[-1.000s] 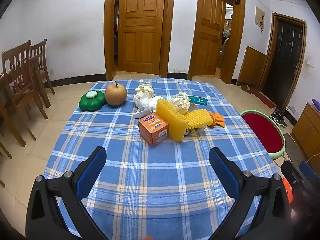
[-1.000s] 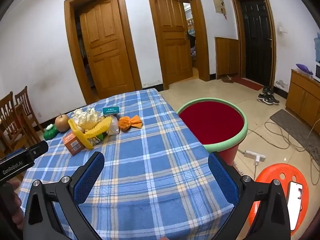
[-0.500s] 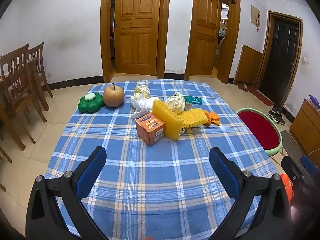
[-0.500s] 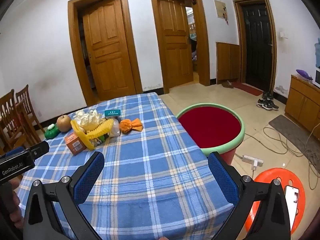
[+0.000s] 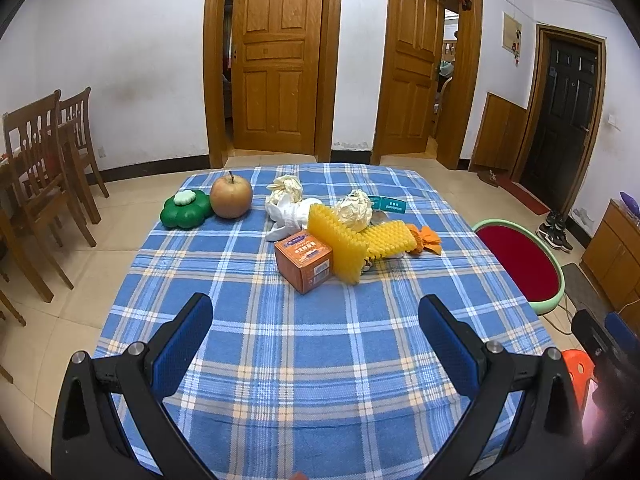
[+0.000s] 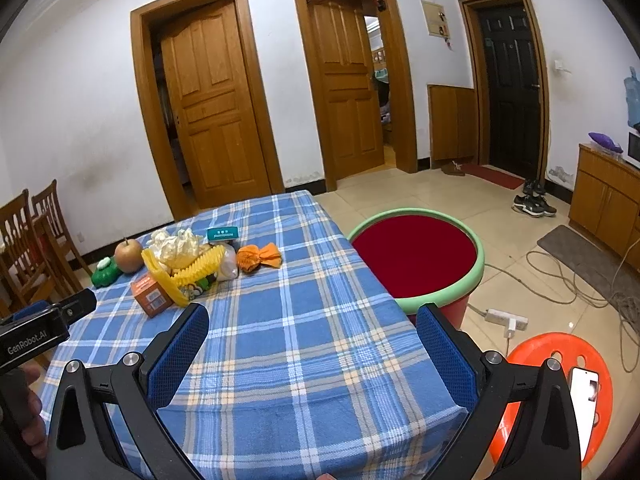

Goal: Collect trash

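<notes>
Broadly, your counter (image 5: pixel 280 360) under its blue plaid cloth carries everything, and the red basin with the green rim (image 6: pixel 416 256) sits off its right edge, lower than the cloth and nearer your right gripper (image 6: pixel 312 356) than your left gripper (image 5: pixel 316 344); that is likely where the trash goes. The trash pile lies straight ahead of your left fingers, well apart from them across bare cloth; from your right fingers it lies ahead and to the left, farther off, so the left hand looks the nearer one for a first pick. In that pile the yellow ridged sponge (image 5: pixel 340 248) runs its long axis diagonally, near end toward you, leaning against the orange box (image 5: pixel 304 260); a second yellow sponge (image 5: pixel 386 238) lies flatter beside it. Behind sit crumpled paper balls (image 5: pixel 354 210), a white sock-like cloth (image 5: pixel 286 214), a teal packet (image 5: pixel 388 204) and an orange wrapper (image 5: pixel 426 238) on the basin side. The apple (image 5: pixel 231 196) and green dish (image 5: pixel 186 210) stand apart to the left; probably not trash. Both pairs of fingers are spread wide and hold nothing.
</notes>
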The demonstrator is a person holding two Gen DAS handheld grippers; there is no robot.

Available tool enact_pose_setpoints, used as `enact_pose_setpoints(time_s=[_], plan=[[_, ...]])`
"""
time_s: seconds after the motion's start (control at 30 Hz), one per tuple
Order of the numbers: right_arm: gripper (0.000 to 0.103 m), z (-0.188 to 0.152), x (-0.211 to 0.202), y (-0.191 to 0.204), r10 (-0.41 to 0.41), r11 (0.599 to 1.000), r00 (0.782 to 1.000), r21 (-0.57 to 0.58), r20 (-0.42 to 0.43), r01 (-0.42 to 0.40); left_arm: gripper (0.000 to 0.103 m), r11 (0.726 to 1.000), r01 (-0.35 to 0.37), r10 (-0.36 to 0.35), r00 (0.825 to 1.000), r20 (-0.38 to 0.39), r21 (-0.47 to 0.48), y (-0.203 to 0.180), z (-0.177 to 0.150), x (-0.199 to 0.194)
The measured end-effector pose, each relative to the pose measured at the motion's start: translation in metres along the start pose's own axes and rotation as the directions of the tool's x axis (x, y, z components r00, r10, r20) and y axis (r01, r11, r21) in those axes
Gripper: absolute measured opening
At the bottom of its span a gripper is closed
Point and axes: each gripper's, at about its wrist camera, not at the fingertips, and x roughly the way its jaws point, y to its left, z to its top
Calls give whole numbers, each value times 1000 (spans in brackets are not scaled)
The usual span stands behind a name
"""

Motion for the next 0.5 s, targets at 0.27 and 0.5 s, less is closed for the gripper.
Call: enact_pose_setpoints(time_s=[0.27,0.5], plan=[[103,2,0,-4,2,1000,1000,16,-1,-2,101,1000,1,-1,1000,1,0,1,0,0],[103,2,3,-7,-5,1000,1000,28,-5,5,101,1000,11,-11,1000,1,-1,2,5,4]])
